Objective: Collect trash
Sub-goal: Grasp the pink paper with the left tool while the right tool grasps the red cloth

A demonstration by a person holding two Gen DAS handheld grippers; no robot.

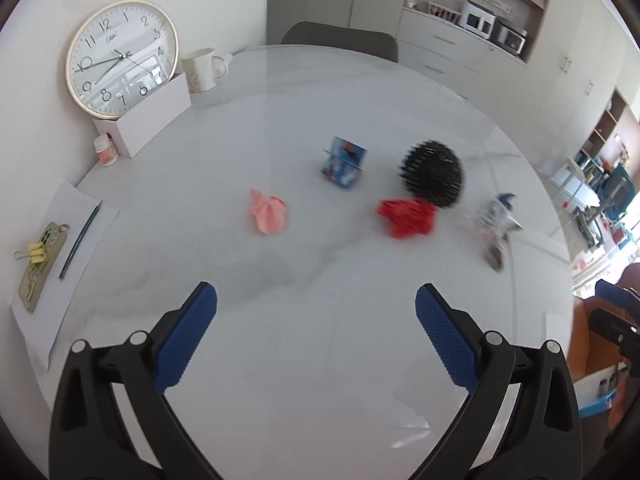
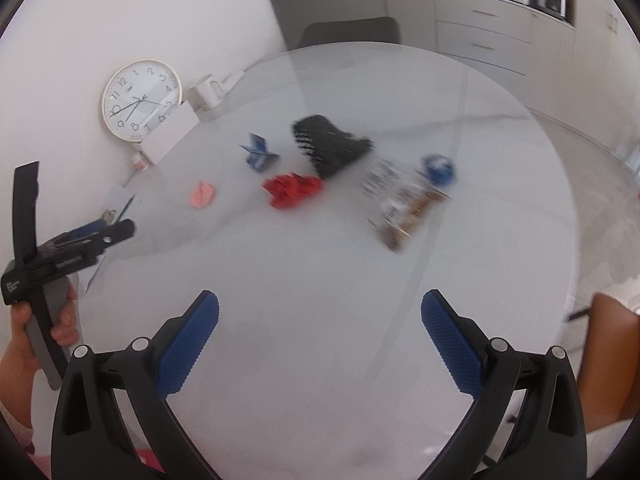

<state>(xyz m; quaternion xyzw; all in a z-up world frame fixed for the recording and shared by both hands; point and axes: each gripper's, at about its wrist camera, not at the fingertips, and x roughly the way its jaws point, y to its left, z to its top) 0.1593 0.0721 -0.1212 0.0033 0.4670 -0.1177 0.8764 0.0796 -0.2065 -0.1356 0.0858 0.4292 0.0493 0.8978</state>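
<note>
- Trash lay mid-table [image 1: 280,360]: pink wad [image 1: 269,216], red wad [image 1: 407,218] touching the black mesh basket [image 1: 433,173], blue carton [image 1: 344,162], and a blurred wrapper [image 1: 494,226].
- Left gripper [image 1: 316,304] hovered spread wide, holding nothing.
- Right gripper [image 2: 320,312] likewise gaped, empty.

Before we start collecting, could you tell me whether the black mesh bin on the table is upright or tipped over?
Tipped over. The black mesh bin lies on its side on the table, beside the red crumpled paper.
</note>
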